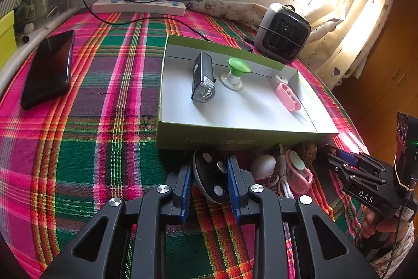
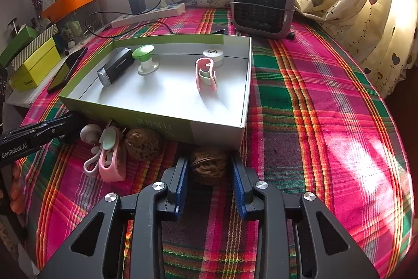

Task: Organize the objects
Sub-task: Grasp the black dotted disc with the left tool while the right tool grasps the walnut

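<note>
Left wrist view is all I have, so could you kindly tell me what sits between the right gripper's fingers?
Observer: A walnut lies on the cloth between the fingers of the right gripper, just in front of the box corner.
Operator: Thank you. Is it gripped?
Observer: I cannot tell. The pads flank it closely on both sides, and it rests on the cloth.
Operator: Understood. Is there anything inside the pink clip in the box?
Observer: Yes, the pink clip stands on its edge with its open side toward this camera, and a pale green piece sits inside it.
</note>
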Demonstrator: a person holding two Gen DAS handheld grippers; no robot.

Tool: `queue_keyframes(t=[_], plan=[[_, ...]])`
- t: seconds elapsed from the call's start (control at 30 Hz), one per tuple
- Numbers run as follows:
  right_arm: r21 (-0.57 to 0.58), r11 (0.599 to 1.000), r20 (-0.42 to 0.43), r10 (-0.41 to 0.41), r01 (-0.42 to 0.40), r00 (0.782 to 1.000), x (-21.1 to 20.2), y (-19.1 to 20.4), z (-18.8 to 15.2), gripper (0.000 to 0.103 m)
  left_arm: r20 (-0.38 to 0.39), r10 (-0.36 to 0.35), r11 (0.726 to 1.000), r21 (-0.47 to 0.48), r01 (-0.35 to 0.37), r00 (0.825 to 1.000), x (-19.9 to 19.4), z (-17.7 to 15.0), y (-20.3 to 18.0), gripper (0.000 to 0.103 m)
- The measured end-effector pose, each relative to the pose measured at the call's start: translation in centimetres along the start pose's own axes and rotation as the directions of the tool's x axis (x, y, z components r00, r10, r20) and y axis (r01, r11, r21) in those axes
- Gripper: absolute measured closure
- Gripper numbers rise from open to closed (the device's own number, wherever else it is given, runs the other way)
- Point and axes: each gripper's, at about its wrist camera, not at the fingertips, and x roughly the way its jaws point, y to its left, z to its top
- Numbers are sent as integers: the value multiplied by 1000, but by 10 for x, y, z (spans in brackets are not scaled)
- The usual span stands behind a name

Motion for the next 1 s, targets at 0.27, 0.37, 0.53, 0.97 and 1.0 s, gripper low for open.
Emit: queue_keyframes(t=[0.27, 0.37, 0.53, 0.97, 1.0], plan=[[2, 1000, 1, 2, -2, 1000, 0, 0, -1, 72, 0, -1, 1000, -1, 1, 1000, 0, 0, 0, 80], [3, 1000, 1, 3, -3, 1000, 0, 0, -1, 72, -1, -3, 1000, -3, 3, 1000, -1, 0, 0, 80], [14, 1000, 4, 22, -22, 1000, -1, -2, -2, 72, -1, -6, 1000, 3, 6, 1000, -2, 0, 0, 81], [14, 999, 10, 41, -41, 999, -6, 0, -3, 72, 12, -9, 1000, 10, 9, 1000, -13, 1, -1, 81], [13, 999, 13, 42, -42, 999, -7, 0, -3, 72, 15, -10, 1000, 12, 10, 1000, -14, 2, -2, 81]])
